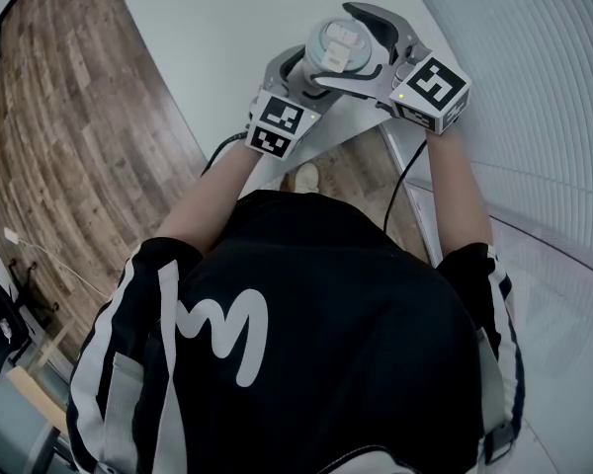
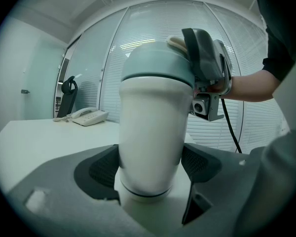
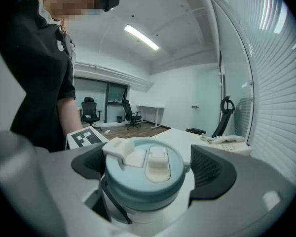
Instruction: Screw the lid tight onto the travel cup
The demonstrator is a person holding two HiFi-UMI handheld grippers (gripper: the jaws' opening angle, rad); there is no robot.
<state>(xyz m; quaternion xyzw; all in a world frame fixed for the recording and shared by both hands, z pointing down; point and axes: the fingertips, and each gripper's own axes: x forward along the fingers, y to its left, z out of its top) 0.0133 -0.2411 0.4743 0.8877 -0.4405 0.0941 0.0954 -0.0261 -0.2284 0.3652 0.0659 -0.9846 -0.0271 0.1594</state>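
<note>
Head view shows only the lid; the body beneath it is hidden. Left gripper is clamped low on the white wall of the travel cup. Right gripper stands apart around the lid, with a gap at one pad. The other pad is masked by the flip tab.
</note>
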